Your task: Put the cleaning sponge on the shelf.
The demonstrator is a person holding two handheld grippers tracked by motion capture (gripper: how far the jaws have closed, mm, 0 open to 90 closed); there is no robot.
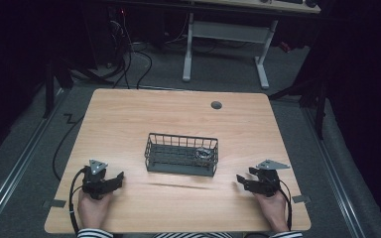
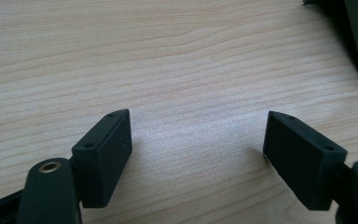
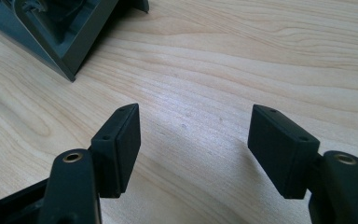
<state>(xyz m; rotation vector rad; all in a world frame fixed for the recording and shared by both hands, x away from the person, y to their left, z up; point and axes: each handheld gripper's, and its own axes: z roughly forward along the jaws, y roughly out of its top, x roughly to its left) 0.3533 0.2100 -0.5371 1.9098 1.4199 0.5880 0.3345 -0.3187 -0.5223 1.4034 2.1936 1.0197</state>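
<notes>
Dark wire-mesh rectangular basket (image 1: 181, 154) sits mid light wooden tabletop (image 1: 129, 119). Left tool (image 1: 113, 181) and right tool (image 1: 244, 181) rest either side, jaws apart, gripping nothing.

Wooden table (image 1: 129, 124): pale grain, rounded corners, 1 round grey cable hole (image 1: 216, 105) near far edge, right of centre. 2 small grey tape tabs at the near corners, 1 left (image 1: 54, 203), 1 right (image 1: 301, 199).

Beyond the table: a second desk with a white frame (image 1: 228, 39), 2 white legs on flat feet, pale top at the picture's upper edge. Black cables (image 1: 129, 64) run loose over grey carpet behind the near table. 1 cable snakes along the floor by the table's left side (image 1: 62, 144). Metal floor rails flank both sides, left (image 1: 15, 168), right (image 1: 337, 183). Surroundings dark.
</notes>
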